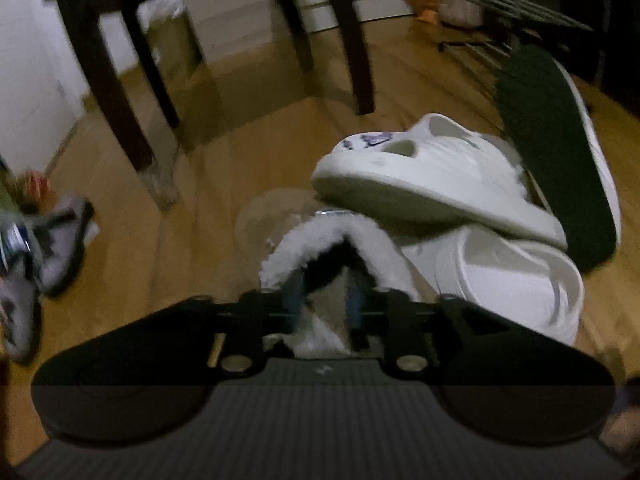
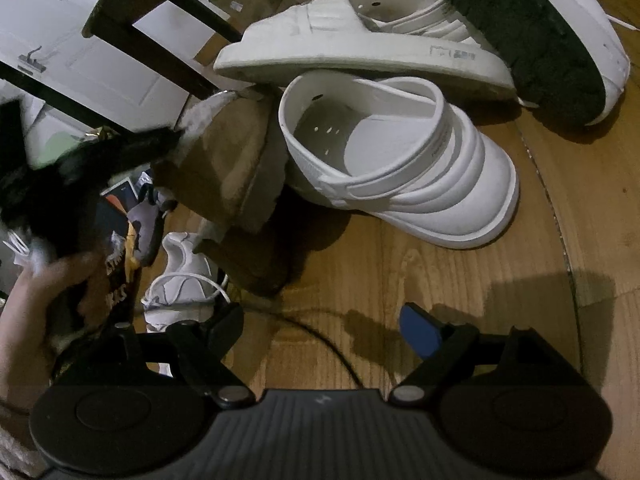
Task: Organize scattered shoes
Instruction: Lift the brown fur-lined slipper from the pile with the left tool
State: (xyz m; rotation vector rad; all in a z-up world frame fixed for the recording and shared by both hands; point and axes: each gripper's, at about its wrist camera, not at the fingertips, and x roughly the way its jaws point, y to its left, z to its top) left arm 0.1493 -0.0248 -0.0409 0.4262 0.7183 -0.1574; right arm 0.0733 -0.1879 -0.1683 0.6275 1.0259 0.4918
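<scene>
In the left wrist view my left gripper is shut on the white fleece collar of a tan slipper, which is tilted up off the wooden floor. Just past it a white slide sandal lies across a white clog. A white sneaker with a dark green sole leans at the right. In the right wrist view my right gripper hangs open over bare floor with nothing between its fingers. The clog and the tan slipper sit ahead of it. A second tan slipper lies underneath.
Dark wooden furniture legs stand behind the pile and a wire shoe rack is at the far right. Grey sneakers lie at the left. A white sneaker, a snack bag, a thin cable and a person's hand are near my right gripper.
</scene>
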